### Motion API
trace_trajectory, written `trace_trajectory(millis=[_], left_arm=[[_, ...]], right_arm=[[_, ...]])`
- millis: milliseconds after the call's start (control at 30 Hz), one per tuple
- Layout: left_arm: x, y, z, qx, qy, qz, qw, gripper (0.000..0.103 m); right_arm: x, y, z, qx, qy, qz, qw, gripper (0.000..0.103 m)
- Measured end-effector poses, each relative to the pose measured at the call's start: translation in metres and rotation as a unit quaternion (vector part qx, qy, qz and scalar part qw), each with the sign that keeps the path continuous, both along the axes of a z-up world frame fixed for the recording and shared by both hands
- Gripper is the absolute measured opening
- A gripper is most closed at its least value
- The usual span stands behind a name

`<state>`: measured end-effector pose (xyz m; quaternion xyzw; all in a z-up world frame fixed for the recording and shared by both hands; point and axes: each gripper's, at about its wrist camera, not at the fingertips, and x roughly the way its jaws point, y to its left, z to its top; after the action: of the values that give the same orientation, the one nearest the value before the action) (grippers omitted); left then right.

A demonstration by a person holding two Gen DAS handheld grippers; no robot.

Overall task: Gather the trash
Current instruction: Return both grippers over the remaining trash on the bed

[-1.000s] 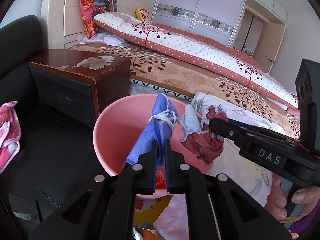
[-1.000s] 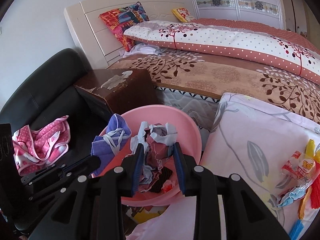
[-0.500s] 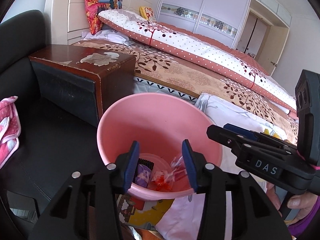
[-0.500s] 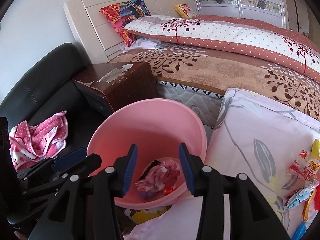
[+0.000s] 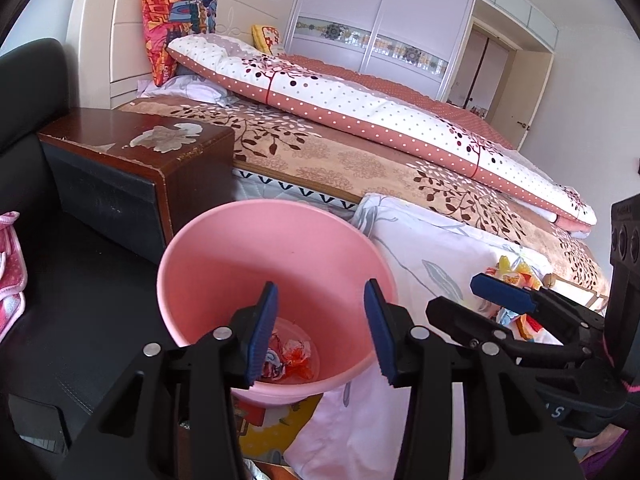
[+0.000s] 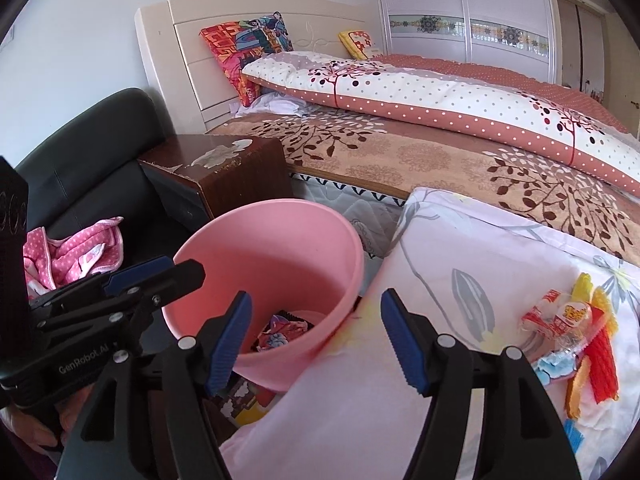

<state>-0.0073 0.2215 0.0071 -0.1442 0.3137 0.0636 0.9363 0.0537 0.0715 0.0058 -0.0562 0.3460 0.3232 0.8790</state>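
Observation:
A pink plastic bucket (image 5: pixel 280 248) (image 6: pixel 260 248) stands between the sofa and the bed. Crumpled wrappers (image 5: pixel 288 354) (image 6: pixel 276 332) lie at its bottom. My left gripper (image 5: pixel 321 292) hangs over the bucket's near rim, open, nothing between its blue pads. My right gripper (image 6: pixel 316 296) is over the bucket's right rim and the white sheet; its jaws are opening and hold nothing. Each gripper shows in the other's view: the right gripper (image 5: pixel 452 296), the left gripper (image 6: pixel 188 270). More candy wrappers (image 6: pixel 572 320) (image 5: pixel 516 272) lie on the sheet to the right.
A dark wooden nightstand (image 5: pixel 132 148) stands behind the bucket on the left. A black sofa (image 5: pixel 60 300) carries a pink dotted cloth (image 6: pixel 72 248). The bed (image 5: pixel 360 168) with a dotted quilt fills the back. A white flowered sheet (image 6: pixel 460 280) lies beside the bucket.
The left gripper let go of a blue cloth and the right gripper of a crumpled red wrapper; both pieces dropped into the bucket. Both jaws spread wide, and the right gripper shifted right.

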Motion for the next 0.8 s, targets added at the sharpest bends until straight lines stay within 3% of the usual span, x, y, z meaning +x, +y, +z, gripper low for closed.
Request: trace_trajectory(millis=[267, 400, 700, 800], left_arm=[[0.009, -0.045, -0.001, 0.006, -0.001, -0.057, 0.9984, 0.045], [0.014, -0.068, 0.000, 0.014, -0.005, -0.083, 0.9964, 0.045], [0.031, -0.111, 0.002, 0.019, -0.008, -0.125, 0.9920, 0.045], [0.040, -0.126, -0.001, 0.018, -0.003, -0.140, 0.9900, 0.045]], right_arm=[[-0.018, -0.066, -0.010, -0.017, 0.017, -0.059, 0.998, 0.069], [-0.022, -0.098, -0.009, -0.009, 0.012, -0.107, 0.994, 0.078], [-0.031, -0.134, -0.016, -0.008, 0.026, -0.133, 0.991, 0.094], [-0.027, -0.151, -0.018, 0.001, 0.029, -0.157, 0.987, 0.094]])
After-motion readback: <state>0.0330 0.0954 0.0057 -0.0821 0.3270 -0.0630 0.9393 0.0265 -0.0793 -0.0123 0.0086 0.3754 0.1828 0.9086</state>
